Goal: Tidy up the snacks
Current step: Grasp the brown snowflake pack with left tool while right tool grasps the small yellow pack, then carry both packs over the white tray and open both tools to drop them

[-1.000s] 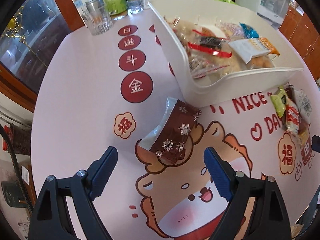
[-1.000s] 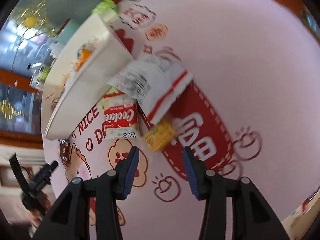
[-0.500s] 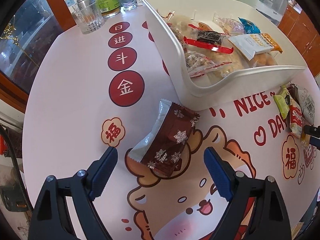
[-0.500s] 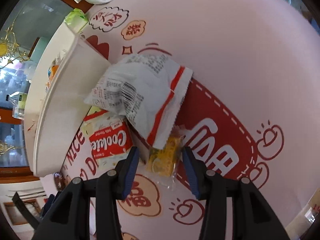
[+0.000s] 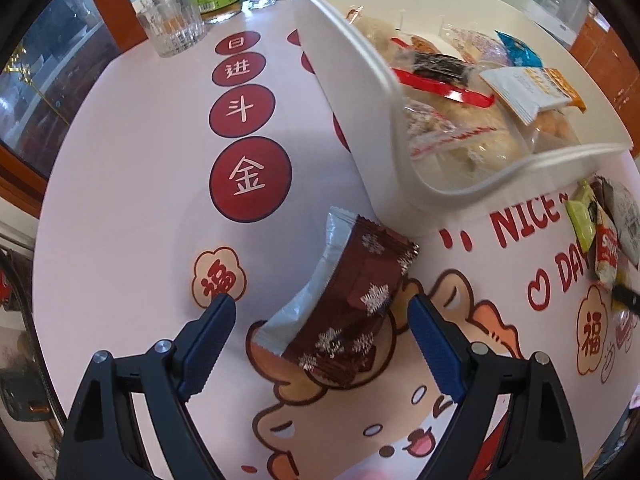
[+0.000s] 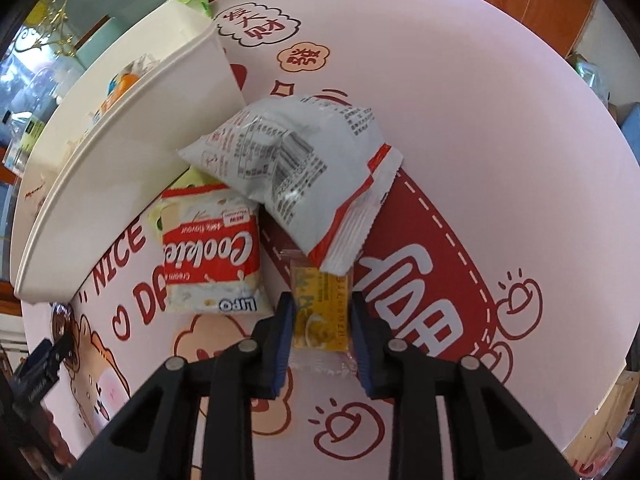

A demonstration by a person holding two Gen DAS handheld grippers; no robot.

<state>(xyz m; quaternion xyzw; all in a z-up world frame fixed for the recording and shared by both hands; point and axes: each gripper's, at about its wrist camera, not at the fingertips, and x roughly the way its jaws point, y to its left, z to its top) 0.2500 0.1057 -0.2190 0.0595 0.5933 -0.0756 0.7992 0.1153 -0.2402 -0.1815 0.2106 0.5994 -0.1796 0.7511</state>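
**Now both grippers were at their snacks, one gripping, one still to grip**

On the left side, the left gripper (image 5: 322, 312) pointed steeply down with its jaws spread wide around the brown snowflake packet (image 5: 344, 300), which lay flat on the table just beside the corner of the white bin (image 5: 360, 92). The blue pads stood apart from the wrapper on both sides, so nothing was grasped yet. This step was, as I judge, the approach; the next move would call for lowering a little more and then closing across the narrow width of the packet.

On the right side, the right gripper (image 6: 322, 320) was closing its jaws on the small yellow packet (image 6: 318, 312), and the pads appeared already to press its two long edges. One end of it lay under the corner of the big white-and-red bag (image 6: 304, 176), with the Cookie packet (image 6: 212, 256) near on the left. The lift should therefore be slow, or the bag may be dragged along. After that both snacks must go over the wall into the bin, which already held several packets.

The table wore a pink printed cloth (image 5: 140, 184) with red characters and a cartoon animal. Behind stood a drinking glass (image 5: 172, 24), jars and wooden cabinets.
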